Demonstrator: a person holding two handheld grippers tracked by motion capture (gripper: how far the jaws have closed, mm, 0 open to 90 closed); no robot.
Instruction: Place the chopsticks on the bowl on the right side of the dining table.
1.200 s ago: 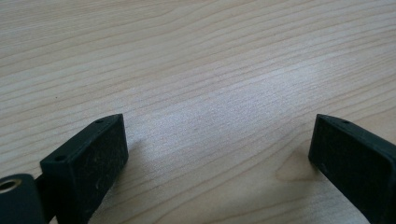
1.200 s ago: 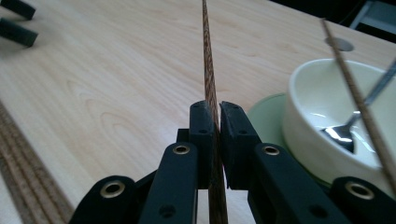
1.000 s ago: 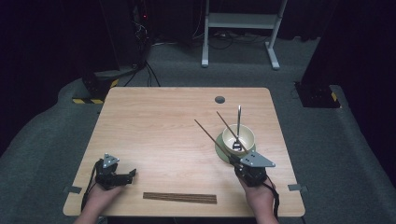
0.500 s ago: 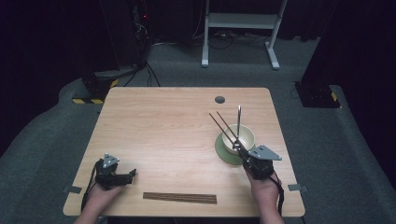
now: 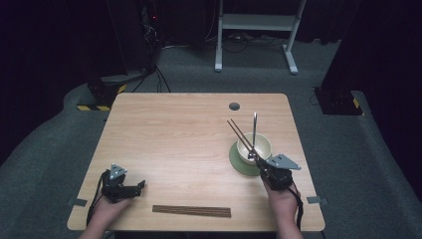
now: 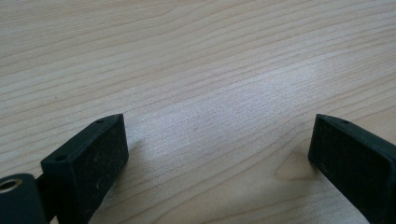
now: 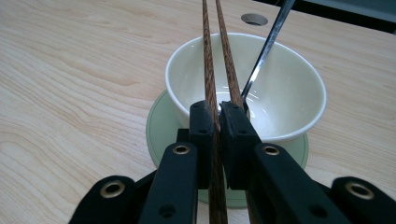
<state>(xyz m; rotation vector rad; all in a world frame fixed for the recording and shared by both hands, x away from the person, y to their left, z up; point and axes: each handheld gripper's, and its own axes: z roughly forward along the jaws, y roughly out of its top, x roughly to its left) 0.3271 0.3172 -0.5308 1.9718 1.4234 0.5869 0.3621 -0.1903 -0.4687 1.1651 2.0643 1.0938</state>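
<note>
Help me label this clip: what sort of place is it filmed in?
Probably a lab or studio set up for recording, not a dining room: a bare wooden table on grey carpet, black-curtained surroundings, cables and electronics behind, plus a white metal stand.

chopsticks (image 7: 211,56): brown wood-grain | bowl (image 7: 289,88): cream | saucer (image 7: 161,123): pale green | table (image 5: 174,134): light wood-grain

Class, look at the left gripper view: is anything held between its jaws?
No: the left gripper has its jaws wide apart over the bare wooden table.
</note>
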